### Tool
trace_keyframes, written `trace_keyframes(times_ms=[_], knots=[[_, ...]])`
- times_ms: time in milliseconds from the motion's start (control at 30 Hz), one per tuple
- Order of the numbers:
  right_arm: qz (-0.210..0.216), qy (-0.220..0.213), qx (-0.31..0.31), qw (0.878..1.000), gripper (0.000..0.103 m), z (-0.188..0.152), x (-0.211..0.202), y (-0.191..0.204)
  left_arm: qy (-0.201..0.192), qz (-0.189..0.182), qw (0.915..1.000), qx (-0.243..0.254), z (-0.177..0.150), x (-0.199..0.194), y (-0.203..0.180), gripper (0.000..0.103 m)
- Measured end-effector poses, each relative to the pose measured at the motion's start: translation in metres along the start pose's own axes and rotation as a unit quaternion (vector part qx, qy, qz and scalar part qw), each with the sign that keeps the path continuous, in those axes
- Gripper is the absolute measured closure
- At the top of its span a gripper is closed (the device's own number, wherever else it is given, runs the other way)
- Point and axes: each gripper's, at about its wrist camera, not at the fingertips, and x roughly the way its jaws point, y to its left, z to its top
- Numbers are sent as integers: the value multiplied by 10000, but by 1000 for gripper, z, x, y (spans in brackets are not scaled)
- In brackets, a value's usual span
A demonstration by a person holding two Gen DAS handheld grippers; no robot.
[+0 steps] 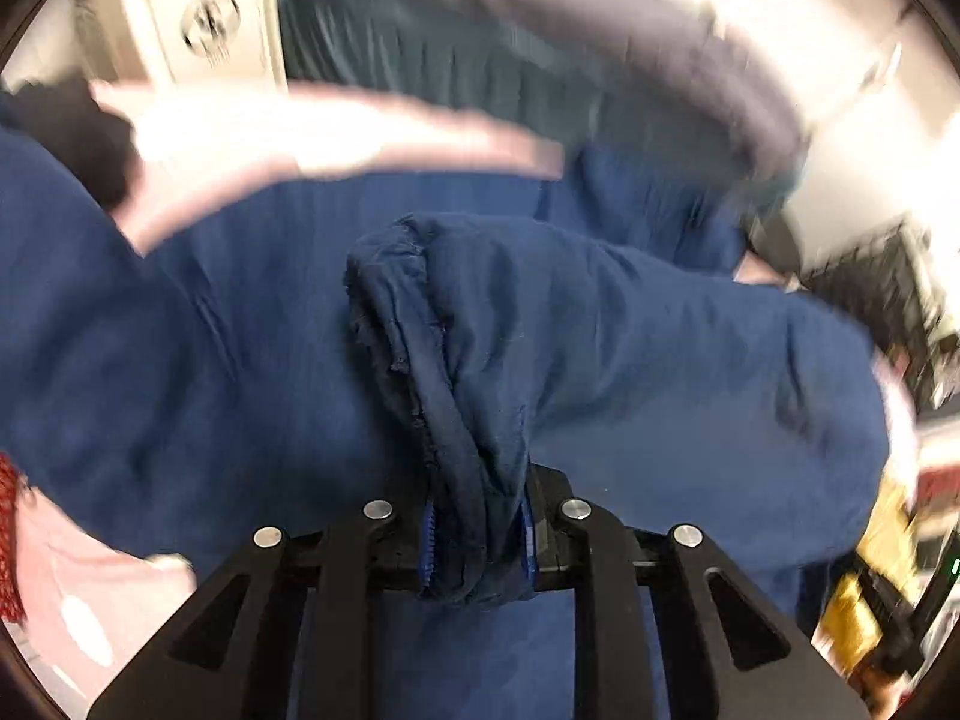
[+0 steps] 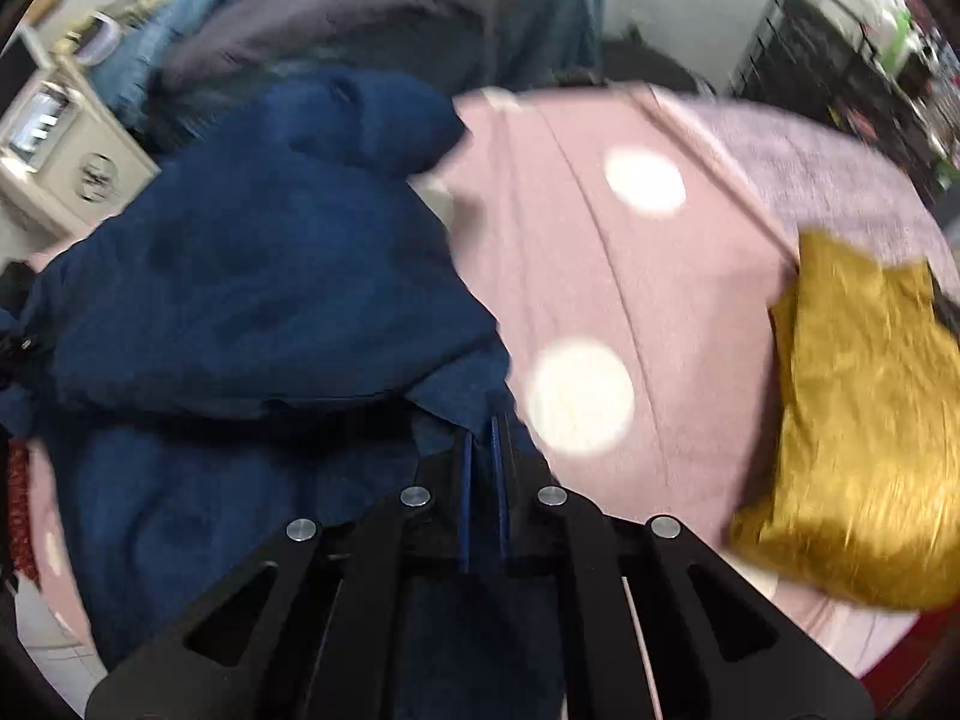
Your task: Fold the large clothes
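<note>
A bunched hem of the navy garment (image 1: 456, 372) was clamped in the left claw (image 1: 477, 534). Another fold of it was pinched in the right claw (image 2: 483, 480), above the pink polka-dot bedsheet (image 2: 690, 312), near a mustard cloth (image 2: 858, 420).

1. Pink bed sheet (image 2: 600, 276) with large white dots, spread as the carrying surface and creased in long lines.
2. Navy blue garment (image 2: 240, 300) heaped over the left part of the sheet, bunched and folded over itself; same garment (image 1: 660, 360) filling most of the left wrist view.
3. Mustard-yellow cloth (image 2: 858, 432) lying on the sheet's right side, well apart from the navy garment.
4. Pale lilac fuzzy blanket (image 2: 828, 180) at the far right, touching the sheet's edge.
5. Red textured fabric (image 1: 9, 540) at the near left edge, mostly cut off.
</note>
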Motion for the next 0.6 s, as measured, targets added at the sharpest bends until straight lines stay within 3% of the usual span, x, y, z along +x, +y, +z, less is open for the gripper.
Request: trace_keyframes(times_ms=[67, 100, 167, 200, 267, 367, 400, 433, 467, 567, 600], knots=[[-698, 487, 198, 9962, 97, -17, 35, -22, 323, 215, 9991, 163, -19, 33, -6, 74], [-799, 855, 539, 9917, 97, -28, 56, -42, 268, 361, 9988, 217, -29, 45, -9, 73], [-761, 1422, 1288, 9785, 97, -46, 71, -81, 129, 375, 9992, 49, -34, 47, -9, 72], [-501, 1416, 1732, 9734, 97, -52, 66, -99, 167, 336, 9993, -16, -32, 46, -10, 72], [-119, 1103, 1937, 9748, 97, -51, 46, -112, 272, 278, 9992, -7, -29, 45, -11, 72], [271, 669, 1467, 9865, 91, -28, 17, -99, 350, 273, 9990, 98, -22, 50, -15, 70], [407, 525, 1355, 9885, 74, -20, 10, -91, 347, 287, 9989, 115, -20, 52, -16, 70], [588, 303, 1175, 9909, 42, -6, 0, -76, 338, 301, 9989, 113, -21, 52, -16, 70], [740, 127, 1009, 9921, 32, 6, -7, -61, 326, 321, 9989, 96, -21, 52, -18, 70], [1140, -197, 266, 9929, 31, 44, -15, 4, 358, 342, 9987, 121, -15, 60, -20, 70], [1171, -206, 84, 9929, 31, 60, -21, 14, 369, 312, 9988, 107, -25, 51, -12, 70]])
